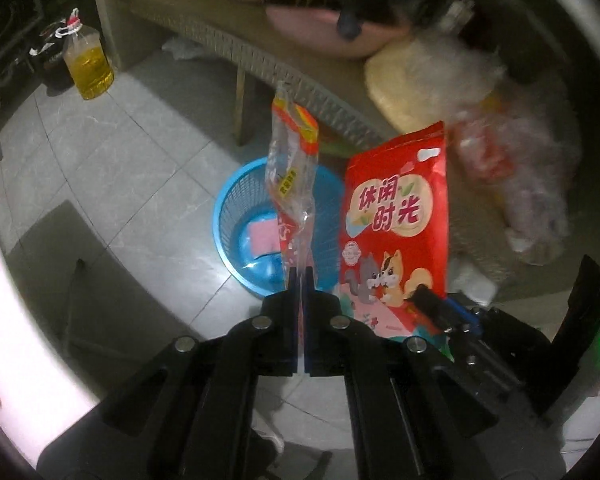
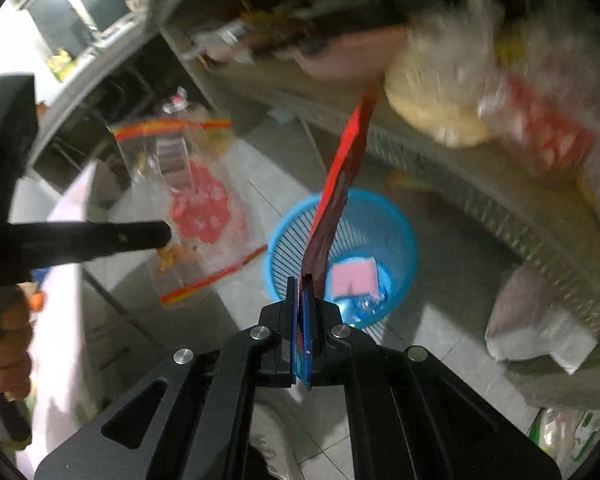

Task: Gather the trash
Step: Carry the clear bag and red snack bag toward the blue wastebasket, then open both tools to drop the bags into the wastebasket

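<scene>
in the left wrist view, an oil bottle (image 1: 88,65) with yellow liquid stands on the tiled floor (image 1: 112,168), far off to the left of the left gripper (image 1: 300,276). that gripper's two fingers are pressed together on the lower edge of a clear plastic wrapper (image 1: 292,184), which stands up from the fingertips. just beyond and below the fingertips sits a blue basket (image 1: 236,208) on the floor, with a pink packet (image 1: 262,236) lying inside it. to the right of the left gripper, a red snack bag (image 1: 396,220) shows its full printed front, with cartoon animals and large characters, held at its lower corner by the right gripper (image 1: 424,298). behind and to the right, a woven tabletop (image 1: 260,56) carries blurred bags and dishes.

the right wrist view shows the same scene from the other side. at its left, the left gripper (image 2: 166,236) holds the clear plastic wrapper (image 2: 196,208), here seen flat and wide. in the middle, the right gripper (image 2: 302,280) is closed tight on the red snack bag (image 2: 340,184), which appears only edge-on as a thin red strip rising from the fingertips. the blue basket (image 2: 400,232) lies directly ahead, beneath the bag, the pink packet (image 2: 352,280) inside. only this view shows a pale bag (image 2: 540,328) on the floor to the right, under the tabletop's (image 2: 500,184) edge.
</scene>
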The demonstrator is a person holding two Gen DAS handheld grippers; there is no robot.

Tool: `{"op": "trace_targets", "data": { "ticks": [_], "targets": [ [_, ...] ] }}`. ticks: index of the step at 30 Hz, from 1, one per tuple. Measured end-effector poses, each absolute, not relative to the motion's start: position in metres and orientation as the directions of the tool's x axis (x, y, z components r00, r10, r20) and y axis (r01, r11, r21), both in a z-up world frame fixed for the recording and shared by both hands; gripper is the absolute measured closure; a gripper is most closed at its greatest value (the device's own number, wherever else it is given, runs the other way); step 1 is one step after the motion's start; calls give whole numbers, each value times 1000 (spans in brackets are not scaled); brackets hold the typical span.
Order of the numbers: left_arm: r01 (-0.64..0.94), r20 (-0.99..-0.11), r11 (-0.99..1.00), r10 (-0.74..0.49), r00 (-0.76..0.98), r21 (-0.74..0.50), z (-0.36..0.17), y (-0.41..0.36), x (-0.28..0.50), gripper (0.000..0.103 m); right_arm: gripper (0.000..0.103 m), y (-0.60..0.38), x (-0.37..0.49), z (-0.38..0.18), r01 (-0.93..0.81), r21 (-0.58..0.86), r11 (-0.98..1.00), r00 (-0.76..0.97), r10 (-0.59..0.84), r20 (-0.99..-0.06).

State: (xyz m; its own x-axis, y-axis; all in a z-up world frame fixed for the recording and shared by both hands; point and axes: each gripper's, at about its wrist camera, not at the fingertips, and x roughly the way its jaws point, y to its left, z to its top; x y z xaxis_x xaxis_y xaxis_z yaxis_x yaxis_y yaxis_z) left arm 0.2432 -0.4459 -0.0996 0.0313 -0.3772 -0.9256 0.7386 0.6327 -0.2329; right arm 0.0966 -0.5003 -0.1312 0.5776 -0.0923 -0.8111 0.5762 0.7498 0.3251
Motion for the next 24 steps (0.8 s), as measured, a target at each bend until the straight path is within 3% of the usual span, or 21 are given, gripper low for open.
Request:
{"op": "trace_targets", "data": {
  "ticks": [7,8,10,11,12,14,24],
  "targets": [
    [735,-954,653,-298,26,-184,-144,-493,274,102,100,-528,131,-186,632,319,706,534,-99,-839],
    [732,-955,658,-296,32,-179,-148,-500,280,97,99,-532,137,-192,639,322,699,532,-99,-841],
    [723,-961,673,-272,46,-156,-154,-508,287,83,91,-546,151,-215,668,310,677,501,-101,-860],
    [719,-961,678,-270,52,-152,-156,-509,290,78,78,-552,156,-227,686,293,665,475,-105,-874],
    [717,-961,680,-270,55,-150,-157,-508,292,76,73,-556,158,-238,708,268,654,447,-121,-886],
    [713,-960,684,-273,55,-154,-157,-503,291,74,73,-553,156,-246,726,245,643,424,-138,-895],
    [722,-945,680,-304,117,-130,-124,-471,276,64,67,-532,123,-216,718,231,657,459,-196,-867]
  ]
}}
